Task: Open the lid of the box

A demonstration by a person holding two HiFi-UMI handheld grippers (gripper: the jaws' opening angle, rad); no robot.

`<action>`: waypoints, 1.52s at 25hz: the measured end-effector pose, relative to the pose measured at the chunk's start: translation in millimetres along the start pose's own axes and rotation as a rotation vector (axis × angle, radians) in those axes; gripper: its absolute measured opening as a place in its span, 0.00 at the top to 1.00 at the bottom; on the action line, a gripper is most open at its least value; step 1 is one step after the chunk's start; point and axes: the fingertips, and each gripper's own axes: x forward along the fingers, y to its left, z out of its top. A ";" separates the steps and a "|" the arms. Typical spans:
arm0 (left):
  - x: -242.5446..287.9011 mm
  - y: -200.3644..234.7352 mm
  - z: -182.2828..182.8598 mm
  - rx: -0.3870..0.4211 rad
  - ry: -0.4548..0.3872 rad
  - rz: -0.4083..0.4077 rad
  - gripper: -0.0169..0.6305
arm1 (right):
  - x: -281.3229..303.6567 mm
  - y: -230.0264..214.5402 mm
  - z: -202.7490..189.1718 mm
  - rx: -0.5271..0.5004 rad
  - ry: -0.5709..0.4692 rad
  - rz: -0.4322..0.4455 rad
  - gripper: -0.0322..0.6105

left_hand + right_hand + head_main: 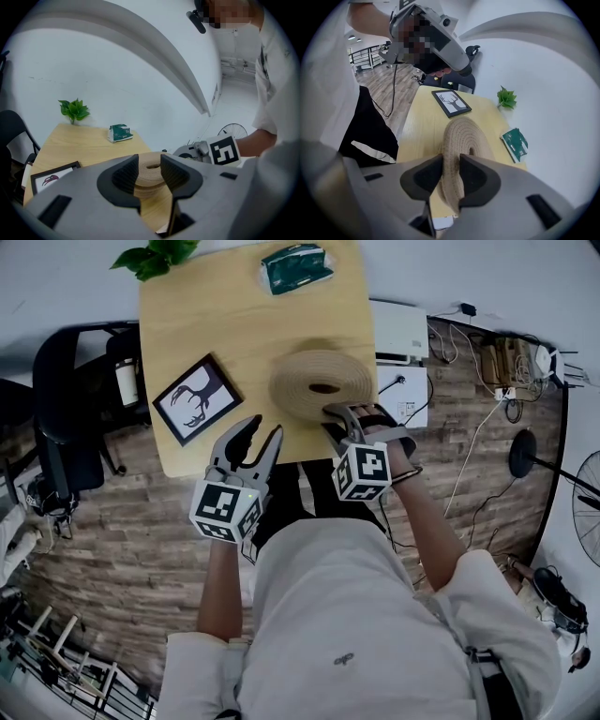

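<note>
Counter [244, 324]: pale wood.
Box [309, 390]: round, woven, at the counter's 5 o'clock, its lid [461, 136] on.
Your right gripper [450, 176]: fingers closed on the lid's near rim.
Your left gripper [149, 171]: fingers apart, empty, at the counter's 6 o'clock edge.
Framed picture [197, 399]: 8 o'clock.
Green packet [295, 266]: 1 o'clock.

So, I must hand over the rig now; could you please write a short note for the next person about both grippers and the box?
Left gripper: open, empty, over the near edge of the light wooden table, pointing at the box.
Right gripper: shut on the near rim of the round woven rope lid.
Things: the lid sits on the round woven rope box, near the table's front edge.
Done: lid gripped.
Left: lift the lid off; it does not look raised yet.
</note>
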 end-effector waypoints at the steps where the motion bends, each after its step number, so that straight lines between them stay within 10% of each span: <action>1: -1.2 -1.2 2.6 0.004 -0.004 0.001 0.76 | -2.2 -2.0 0.9 -0.008 -0.001 -0.004 0.78; 20: -27.7 -3.1 36.8 0.039 -0.071 0.061 0.76 | -23.8 -41.1 24.1 -0.105 -0.040 -0.053 0.84; 38: -21.3 -4.6 58.6 0.104 -0.077 0.011 0.76 | -74.5 -77.9 5.9 0.072 -0.048 -0.194 0.84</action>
